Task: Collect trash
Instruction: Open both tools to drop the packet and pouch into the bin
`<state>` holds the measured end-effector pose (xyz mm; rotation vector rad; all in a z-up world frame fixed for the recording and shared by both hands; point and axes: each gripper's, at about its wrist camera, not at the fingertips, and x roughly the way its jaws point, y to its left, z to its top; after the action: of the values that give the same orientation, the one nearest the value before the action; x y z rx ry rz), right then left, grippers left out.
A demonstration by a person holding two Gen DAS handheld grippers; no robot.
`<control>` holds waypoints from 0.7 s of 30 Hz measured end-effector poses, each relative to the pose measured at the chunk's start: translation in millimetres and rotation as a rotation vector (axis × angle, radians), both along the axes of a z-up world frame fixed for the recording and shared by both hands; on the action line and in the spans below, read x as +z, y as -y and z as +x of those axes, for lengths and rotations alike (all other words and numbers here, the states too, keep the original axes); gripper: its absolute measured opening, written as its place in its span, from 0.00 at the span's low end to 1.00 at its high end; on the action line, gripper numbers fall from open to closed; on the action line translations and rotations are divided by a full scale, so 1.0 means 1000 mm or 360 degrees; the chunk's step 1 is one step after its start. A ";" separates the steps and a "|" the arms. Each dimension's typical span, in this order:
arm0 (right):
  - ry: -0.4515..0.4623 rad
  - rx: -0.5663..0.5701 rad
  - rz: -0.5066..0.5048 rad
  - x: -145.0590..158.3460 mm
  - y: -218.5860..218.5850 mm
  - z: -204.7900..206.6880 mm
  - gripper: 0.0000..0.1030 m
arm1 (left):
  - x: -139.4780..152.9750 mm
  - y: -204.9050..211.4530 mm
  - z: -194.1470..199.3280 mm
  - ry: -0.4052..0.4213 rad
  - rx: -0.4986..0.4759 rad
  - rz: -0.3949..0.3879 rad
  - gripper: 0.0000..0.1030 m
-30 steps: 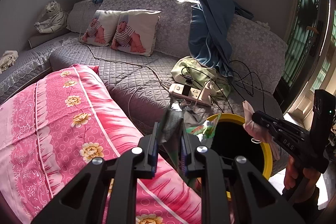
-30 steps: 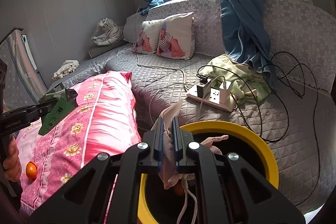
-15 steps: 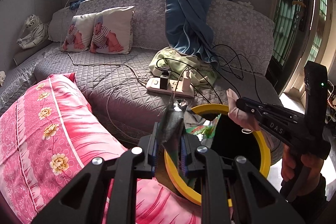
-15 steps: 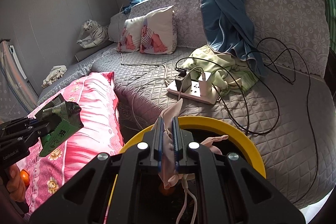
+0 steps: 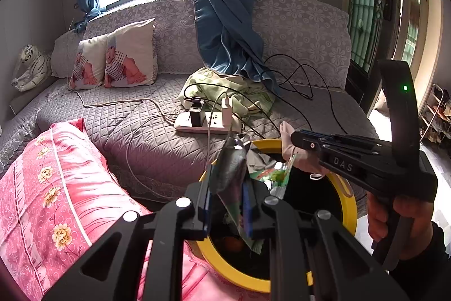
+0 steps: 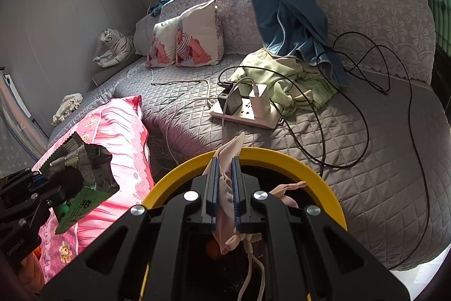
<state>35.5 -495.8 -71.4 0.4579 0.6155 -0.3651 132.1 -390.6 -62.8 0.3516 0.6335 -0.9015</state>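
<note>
Left gripper (image 5: 227, 199): jaws narrow, clamped on a crumpled snack wrapper (image 5: 229, 174); the wrapper is dark and silvery with green print, and it sticks up past the fingertips and hangs below them
Left gripper position: over the near rim of the trash bin (image 5: 349, 216), pointing downward; in the right wrist view it shows at the left edge (image 6: 50, 182) with the wrapper (image 6: 81, 179) in its jaws, over the pink pillow
Right gripper (image 6: 225, 188): jaws nearly closed, pinching a pale pink face mask (image 6: 225, 188); an ear loop and a fold of the mask dangle below the fingers into the bin opening
Right gripper position: over the bin opening; in the left wrist view (image 5: 296, 138) it enters from the right, held by a hand (image 5: 400, 219) in a dark sleeve
Trash bin: round, yellow rim (image 6: 282, 157), dark inside; stands just beside the grey quilted sofa (image 6: 366, 160) and the pink floral pillow (image 5: 56, 188)
Bin contents: an orange item (image 5: 232, 243) is visible at the bottom; the rest is too dark to tell
Sofa surface: white power strip (image 5: 208, 123) with chargers plugged in, black cables (image 6: 366, 109) trailing across the seat, a green cloth (image 5: 236, 92) just behind the strip
Background: two printed cushions (image 5: 118, 58), a plush tiger (image 5: 31, 69), a blue curtain (image 5: 225, 19) draped onto the sofa
</note>
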 end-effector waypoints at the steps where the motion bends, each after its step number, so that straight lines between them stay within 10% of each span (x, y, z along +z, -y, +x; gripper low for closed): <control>1: -0.0003 -0.0001 0.0002 -0.001 0.001 0.000 0.08 | -0.001 0.002 -0.001 -0.0002 -0.0005 0.0003 0.16; 10: -0.0028 -0.0020 0.0048 -0.008 0.007 -0.002 0.10 | -0.005 0.006 -0.002 -0.0026 -0.0006 0.0002 0.25; 16: -0.0055 -0.0077 0.0054 -0.008 0.013 -0.004 0.12 | -0.004 -0.002 0.008 -0.0063 0.0072 -0.0037 0.59; 21: -0.0026 -0.0129 0.0063 -0.001 0.018 -0.012 0.42 | 0.002 -0.021 0.027 -0.0157 0.0172 -0.0131 0.76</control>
<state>23.7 -513.5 -72.8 0.5196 0.6223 -0.4348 159.1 -369.9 -61.1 0.1982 0.6976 -0.8422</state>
